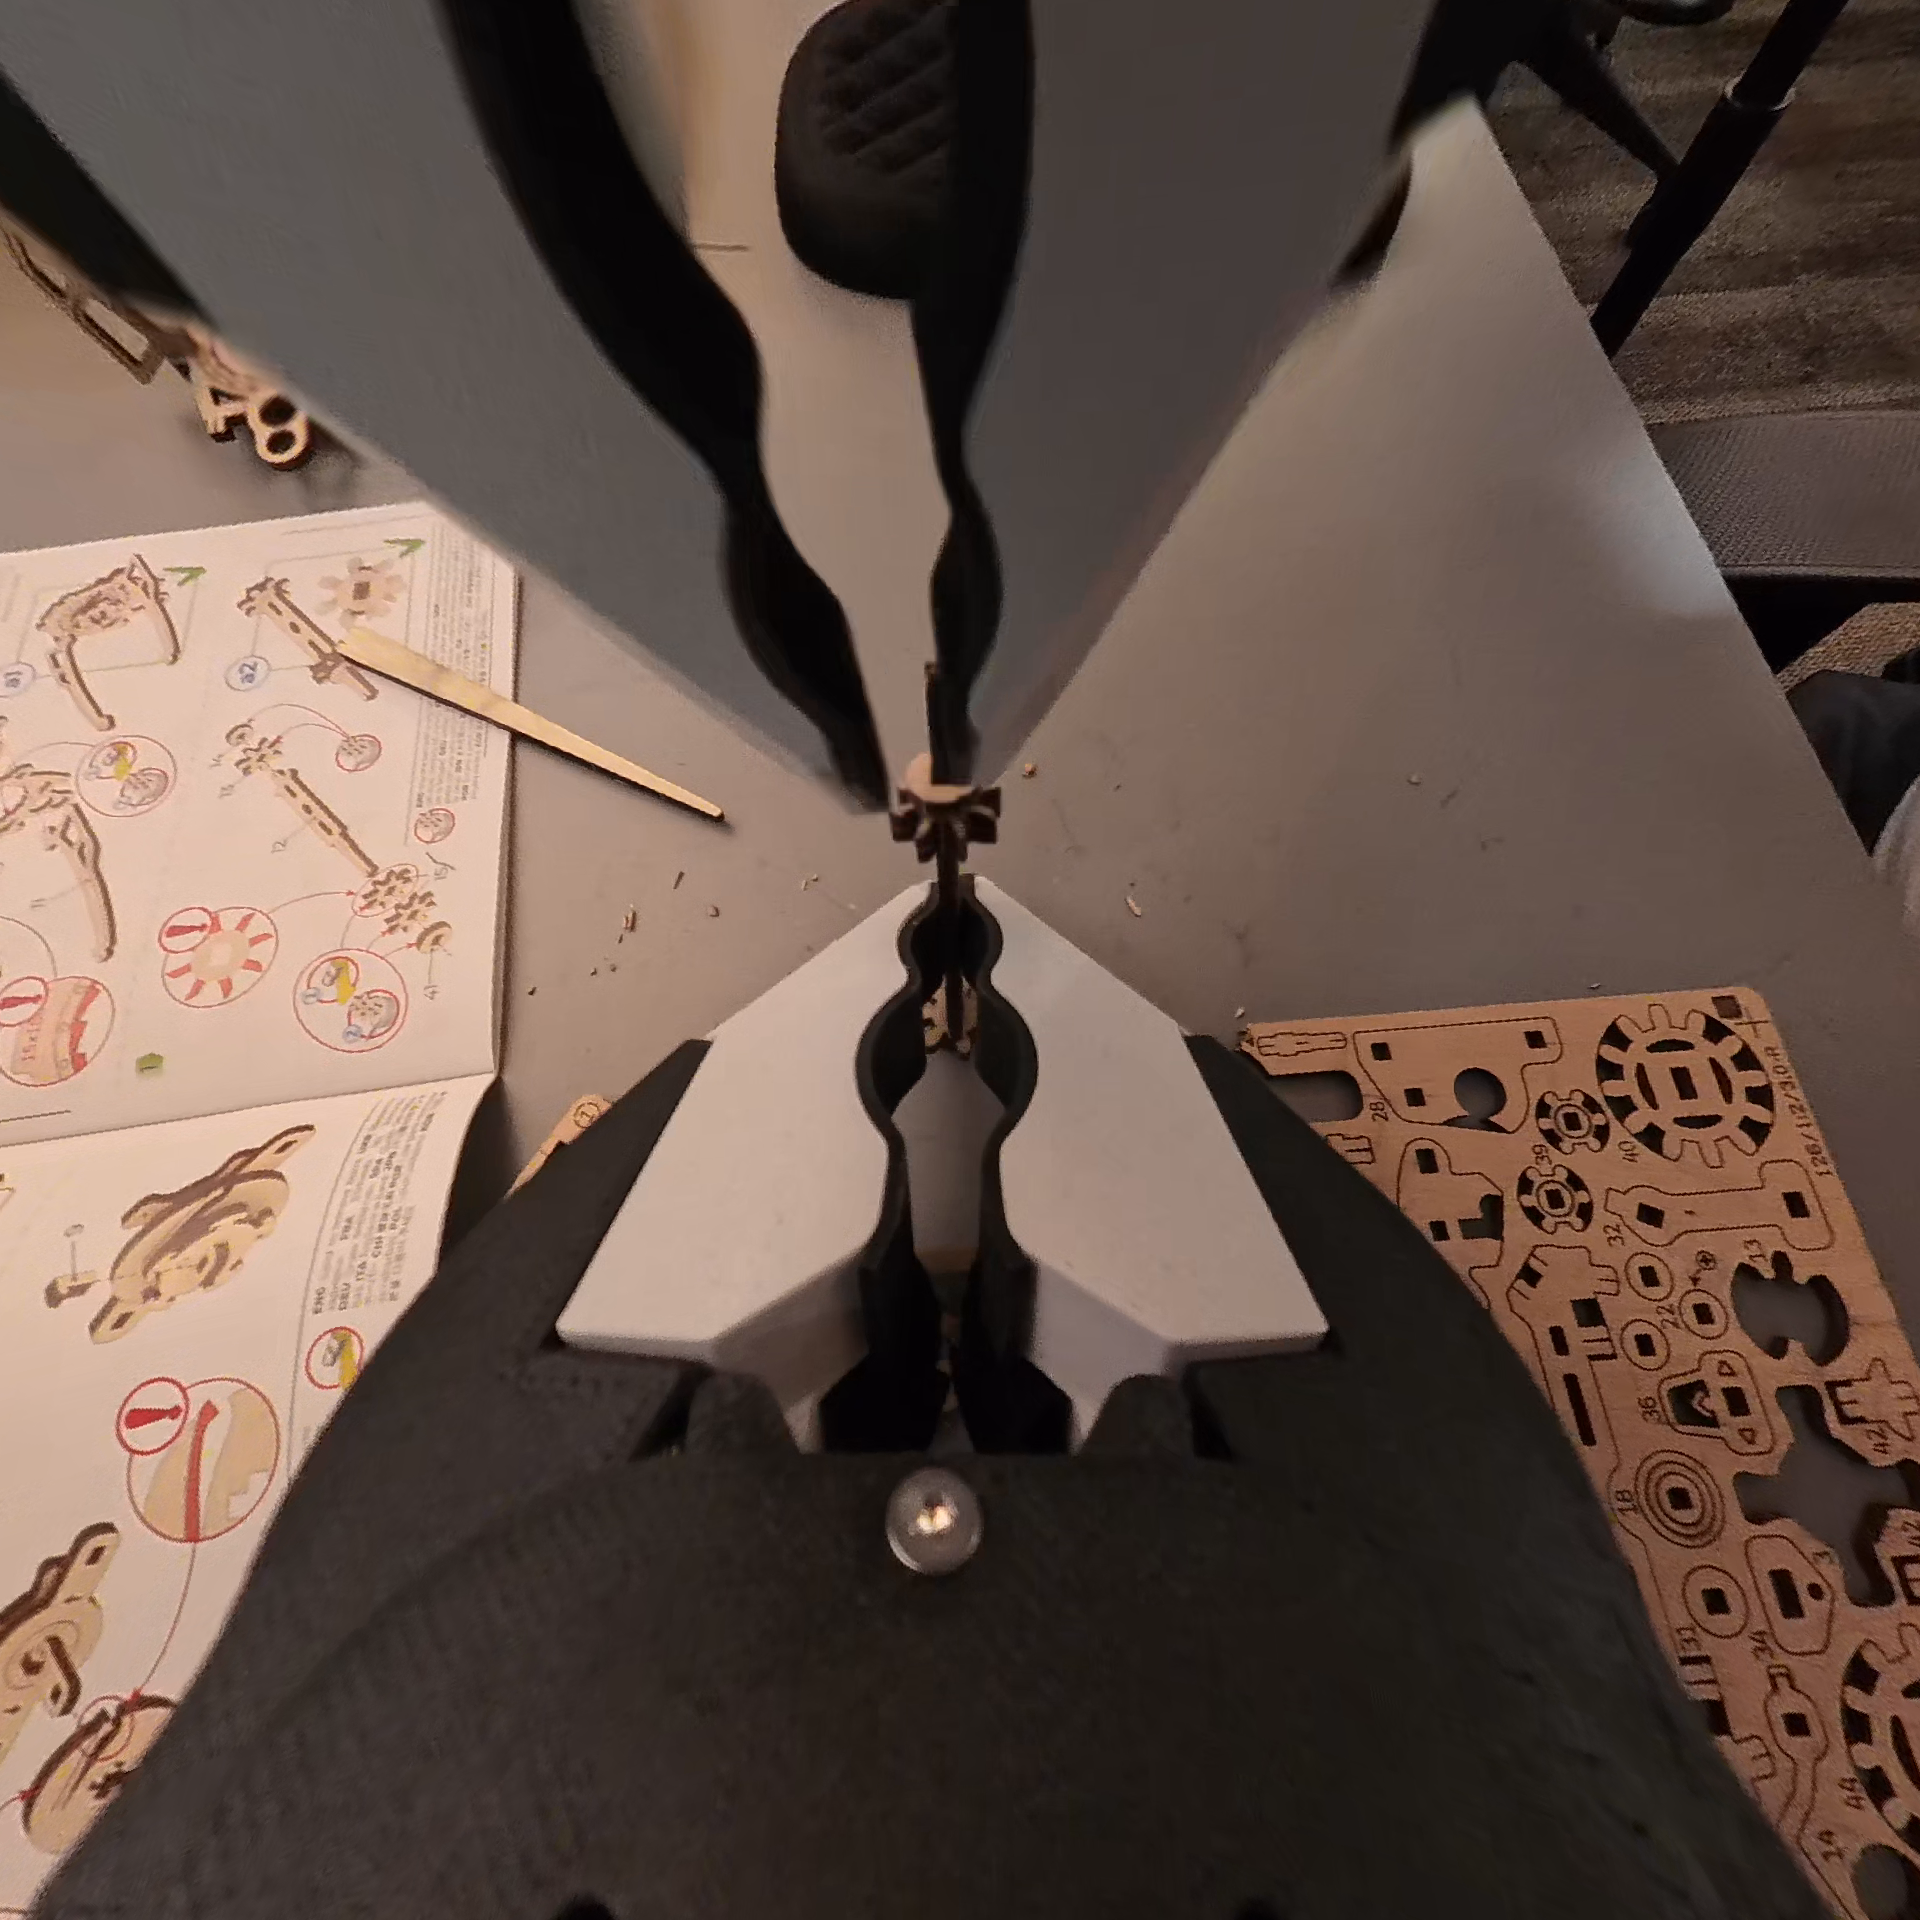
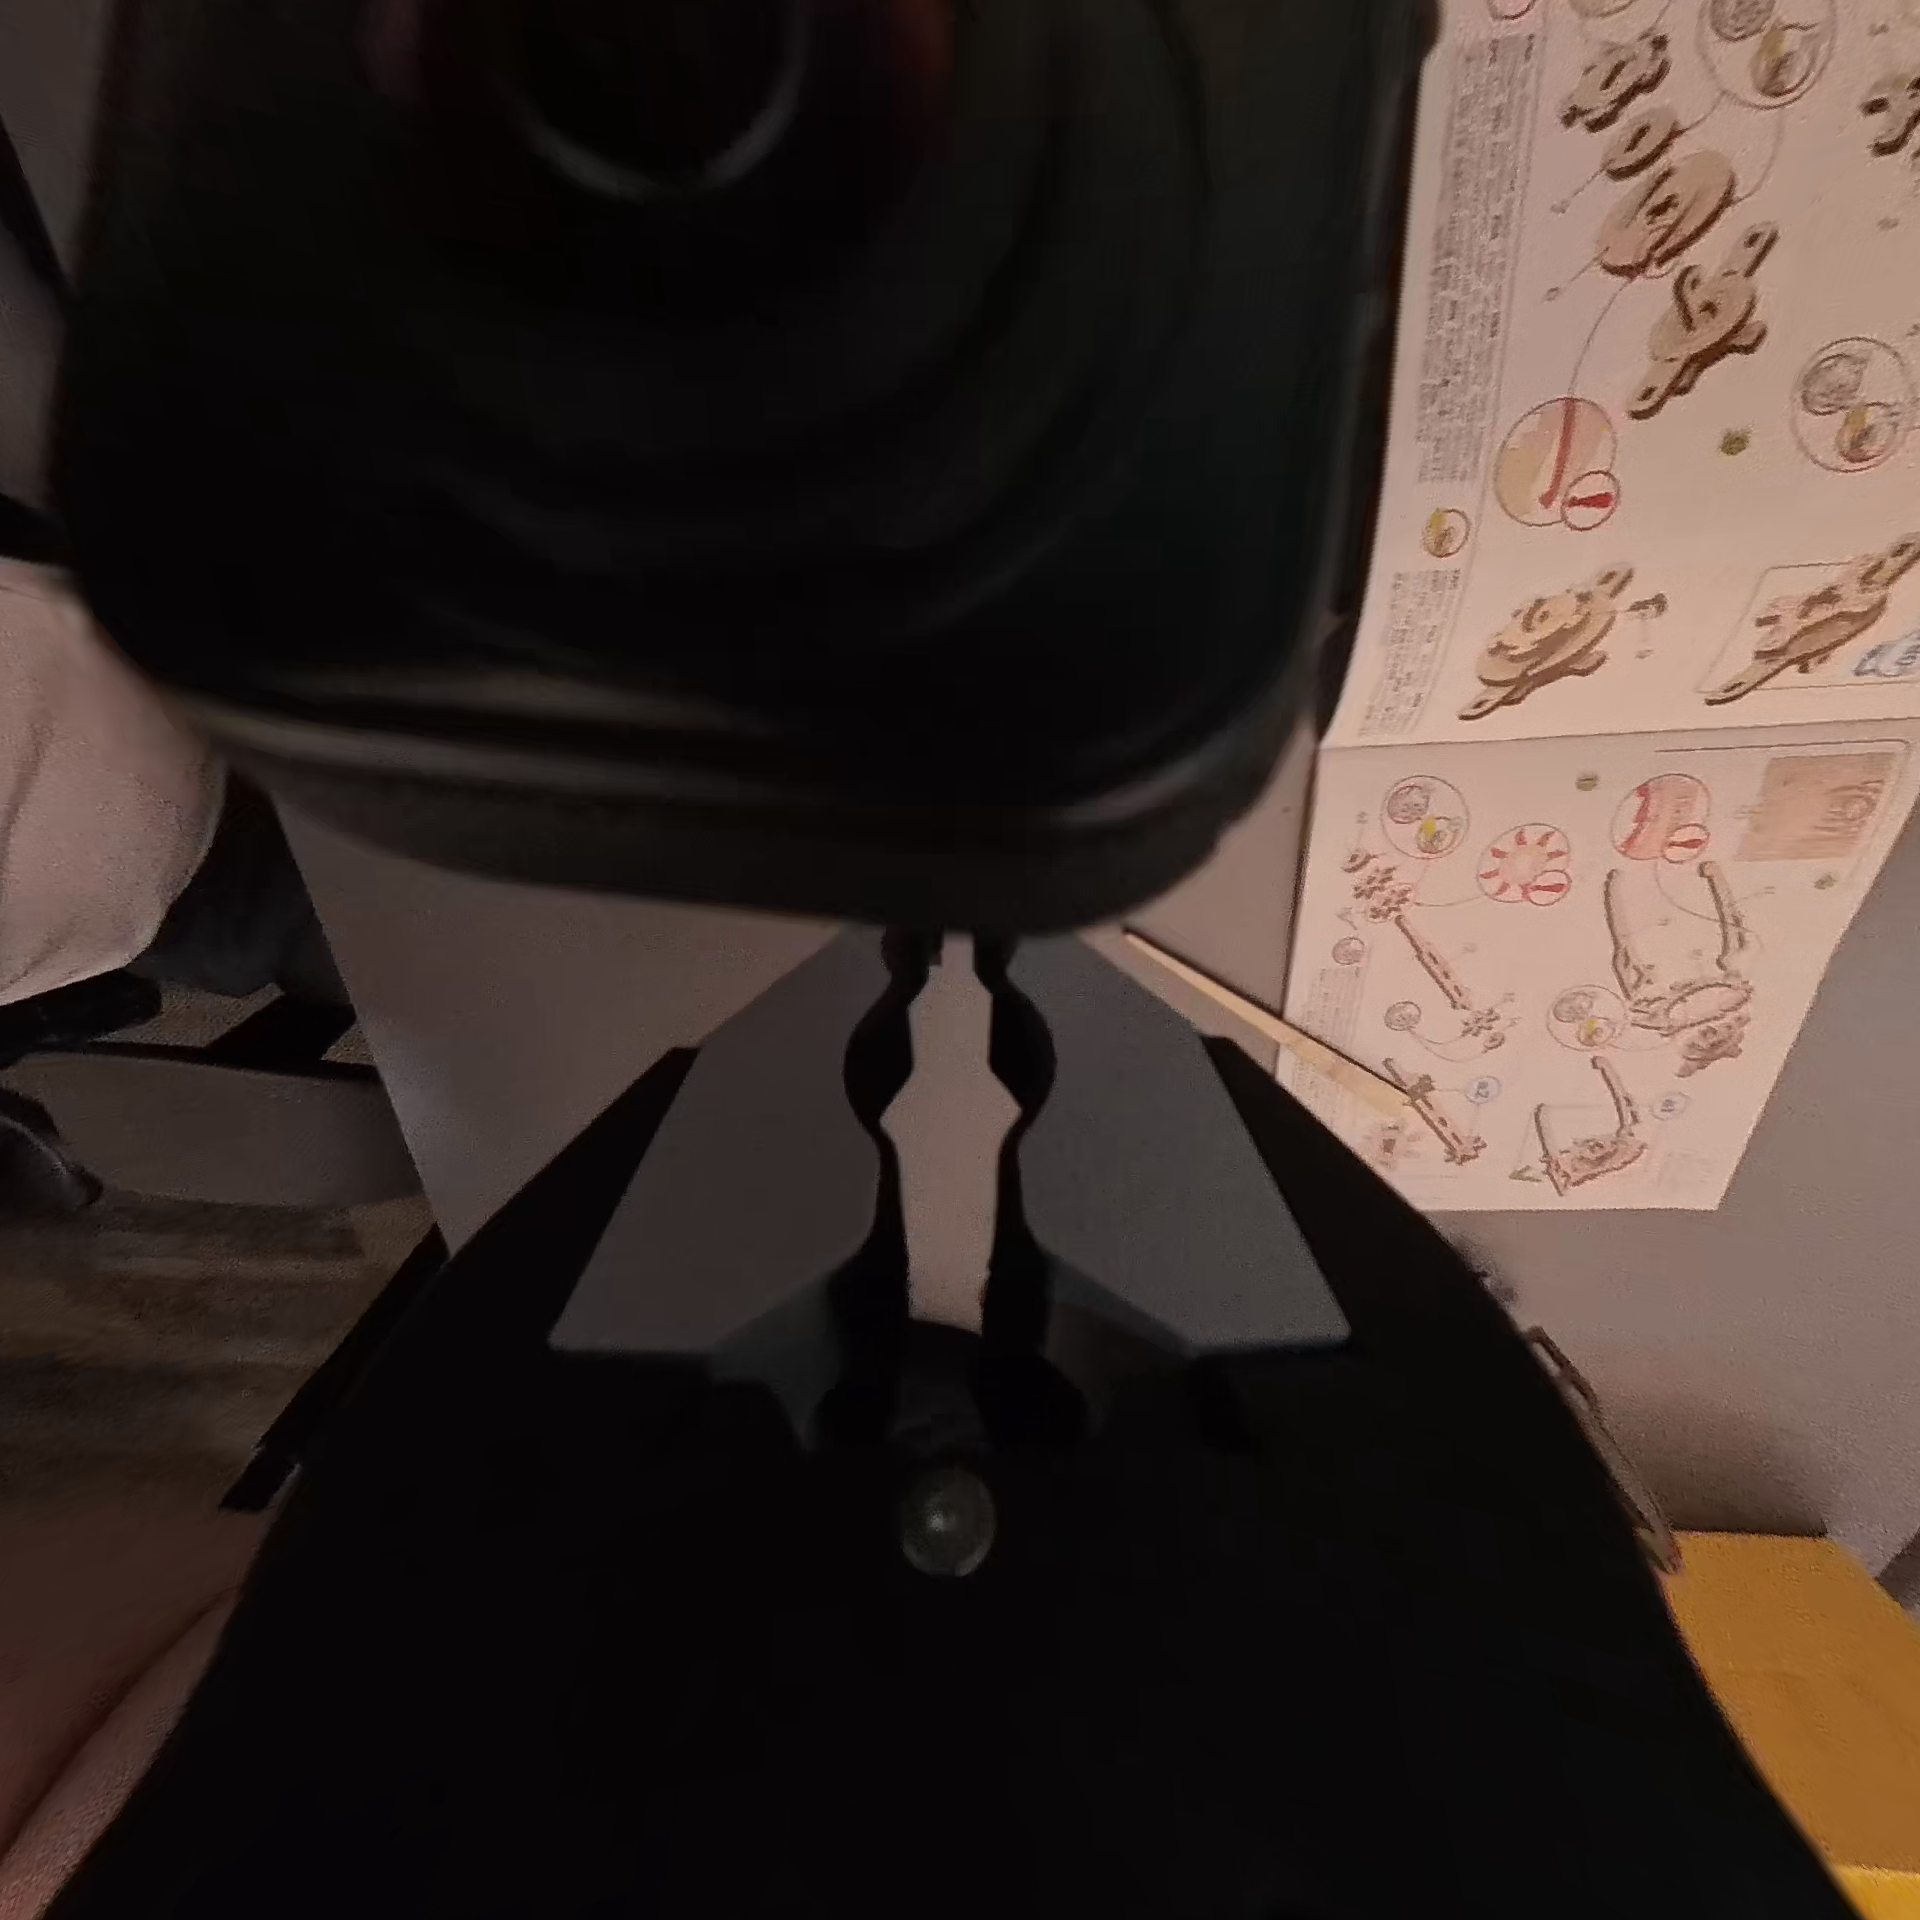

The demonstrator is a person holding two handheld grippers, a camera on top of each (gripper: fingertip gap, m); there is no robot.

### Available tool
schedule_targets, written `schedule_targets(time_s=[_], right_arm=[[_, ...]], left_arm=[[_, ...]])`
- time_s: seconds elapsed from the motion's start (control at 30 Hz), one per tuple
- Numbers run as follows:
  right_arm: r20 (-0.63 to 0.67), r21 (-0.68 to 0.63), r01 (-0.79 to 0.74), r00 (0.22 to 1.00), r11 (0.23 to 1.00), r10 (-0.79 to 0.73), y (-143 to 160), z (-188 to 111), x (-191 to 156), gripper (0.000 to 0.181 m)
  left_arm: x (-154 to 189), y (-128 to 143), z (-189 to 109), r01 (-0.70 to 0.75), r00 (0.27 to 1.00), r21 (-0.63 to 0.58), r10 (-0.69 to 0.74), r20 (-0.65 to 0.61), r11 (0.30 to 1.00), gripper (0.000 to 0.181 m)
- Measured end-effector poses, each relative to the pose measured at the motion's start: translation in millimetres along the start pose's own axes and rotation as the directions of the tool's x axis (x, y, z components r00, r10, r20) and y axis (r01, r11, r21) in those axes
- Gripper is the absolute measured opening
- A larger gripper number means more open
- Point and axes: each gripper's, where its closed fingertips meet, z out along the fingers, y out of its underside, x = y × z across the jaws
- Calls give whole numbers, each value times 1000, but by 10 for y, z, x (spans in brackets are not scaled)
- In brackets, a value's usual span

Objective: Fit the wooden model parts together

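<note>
Grey matte tabletop (image 1: 1299, 644) fills both views, with dark carpet beyond its far edge. An open white instruction booklet (image 1: 249, 831) printed with coloured assembly diagrams lies flat at the left of the left wrist view and at the right of the right wrist view. A flat laser-cut plywood sheet of model parts (image 1: 1621, 1299), several of its shapes already punched out, lies at the right of the left wrist view, just beside the left gripper. A thin pale wooden stick (image 1: 540, 727) rests partly on the booklet and partly on the bare table. A partly built wooden assembly (image 1: 249, 410) sits at the far left, blurred. The left gripper (image 1: 948, 914), black body with pale grey fingers, has its jaws nearly closed, pinching a thin dark wooden shaft (image 1: 943, 883) that stands up between the tips. A small toothed wooden gear piece (image 1: 943, 805) sits on that shaft above the fingertips. The right gripper (image 1: 925, 769) comes from the opposite side, its tips meeting at the gear piece and closed on it. In the right wrist view the other tool's dark body blocks the right gripper's tips, which stand narrowly apart. Small wood crumbs (image 1: 1132, 904) are scattered on the table near the grippers.
</note>
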Motion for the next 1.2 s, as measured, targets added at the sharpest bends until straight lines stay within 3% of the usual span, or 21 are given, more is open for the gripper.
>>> schedule_targets(time_s=[0.13, 0.5, 0.6, 0.9, 1.1, 1.2], right_arm=[[-49, 74, -2, 999, 997, 6, -45, -193, 29, 8], [-7, 60, -22, 1000, 998, 22, 15, -15, 9, 1], [-23, 44, -1, 1000, 999, 2, -7, -22, 26, 2], [-11, 41, 17, 1000, 999, -17, -97, 2, 51, 2], [-32, 115, 17, 999, 993, -13, -165, -81, 65, 10], [-29, 52, 23, 999, 998, -21, -108, 7, 49, 9]], left_arm=[[-7, -7, -6, 7, 1000, 7, -7, 0, 1000, 0], [-26, -15, -8, 4, 1000, 12, -5, 16, 1000, 0], [-42, -33, -30, 13, 1000, 28, -14, 21, 1000, 9], [-44, -7, -72, 21, 1000, 29, -21, 1, 999, 0], [-43, -7, -66, 3, 1000, 27, -3, 8, 1000, 0], [-49, -7, -66, 13, 1000, 27, -13, 5, 1000, 0]])
